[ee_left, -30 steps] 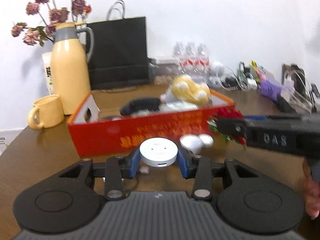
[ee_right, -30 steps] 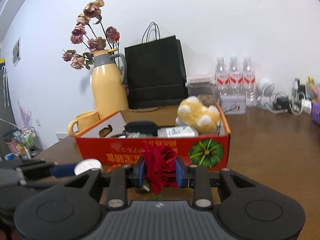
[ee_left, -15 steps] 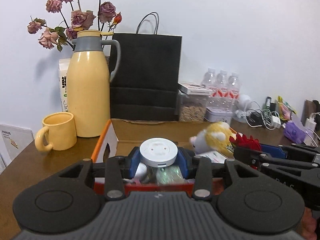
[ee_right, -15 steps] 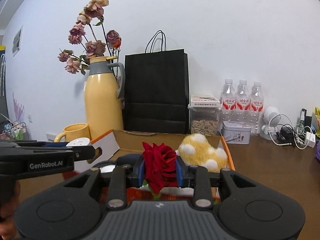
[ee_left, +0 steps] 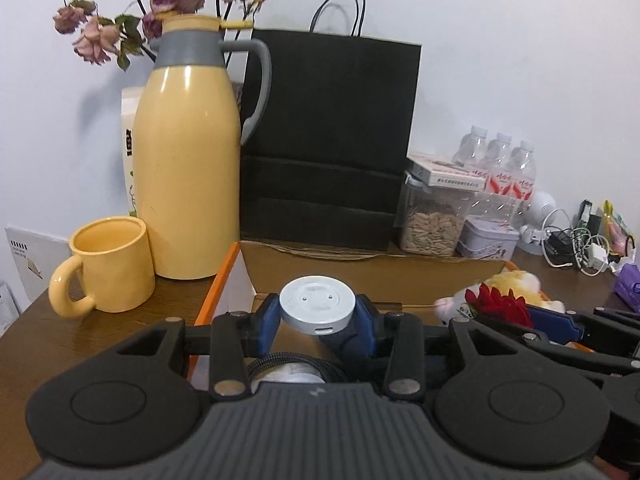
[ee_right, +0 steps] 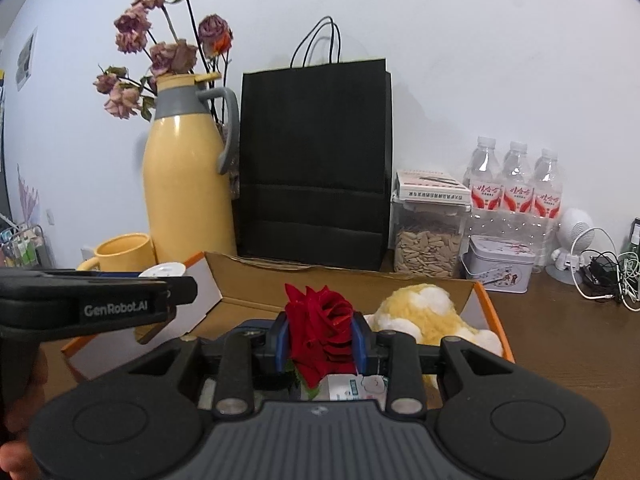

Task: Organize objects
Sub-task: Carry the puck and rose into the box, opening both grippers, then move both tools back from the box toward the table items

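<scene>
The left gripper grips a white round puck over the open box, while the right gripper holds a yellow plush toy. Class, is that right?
Not quite. The right gripper holds a red rose, not the plush toy, which lies in the box, as the right wrist view shows. The left gripper does grip the white round puck.

A plain white wall [ee_right: 460, 40] stands behind a brown wooden worktop [ee_right: 568, 344]. Even light falls on it, soft shadows behind what stands there. A small picture [ee_right: 25, 58] hangs far left.

Mug [ee_left: 110, 264] left of jug [ee_left: 186, 164], bag [ee_left: 326, 142] right of jug, box [ee_right: 340, 280] in front, plush toy [ee_right: 430, 316] inside.
</scene>
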The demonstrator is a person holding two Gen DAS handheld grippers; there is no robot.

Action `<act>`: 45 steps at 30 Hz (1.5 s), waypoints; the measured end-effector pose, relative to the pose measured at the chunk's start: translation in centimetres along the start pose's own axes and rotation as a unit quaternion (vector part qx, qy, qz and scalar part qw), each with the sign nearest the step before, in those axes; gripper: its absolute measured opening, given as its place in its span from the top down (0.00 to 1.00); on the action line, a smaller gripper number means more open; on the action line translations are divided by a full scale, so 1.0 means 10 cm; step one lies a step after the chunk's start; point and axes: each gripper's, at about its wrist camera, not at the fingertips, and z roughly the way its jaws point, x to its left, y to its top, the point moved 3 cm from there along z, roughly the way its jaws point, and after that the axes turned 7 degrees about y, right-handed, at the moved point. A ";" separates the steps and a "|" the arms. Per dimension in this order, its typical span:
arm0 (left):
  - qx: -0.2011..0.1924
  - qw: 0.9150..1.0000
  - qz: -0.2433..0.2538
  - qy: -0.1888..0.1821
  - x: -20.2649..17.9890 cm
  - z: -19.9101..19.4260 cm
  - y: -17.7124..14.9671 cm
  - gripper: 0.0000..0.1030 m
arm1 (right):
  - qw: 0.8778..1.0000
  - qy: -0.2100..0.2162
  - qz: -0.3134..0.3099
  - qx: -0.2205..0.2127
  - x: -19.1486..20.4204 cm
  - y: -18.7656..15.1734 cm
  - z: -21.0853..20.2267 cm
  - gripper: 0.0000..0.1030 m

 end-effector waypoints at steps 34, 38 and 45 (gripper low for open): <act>-0.088 0.996 -0.021 0.002 0.07 -0.30 -0.03 0.00 | 1.000 -0.013 -0.007 -0.016 -0.03 -0.02 -0.20 0.00; -0.089 0.996 -0.021 0.000 0.11 -0.39 -0.10 0.00 | 1.000 -0.017 -0.015 -0.018 0.01 -0.07 -0.31 0.00; -0.079 0.997 -0.016 0.004 0.21 -0.56 -0.29 0.00 | 0.999 -0.028 -0.029 -0.022 0.09 -0.25 -0.54 0.00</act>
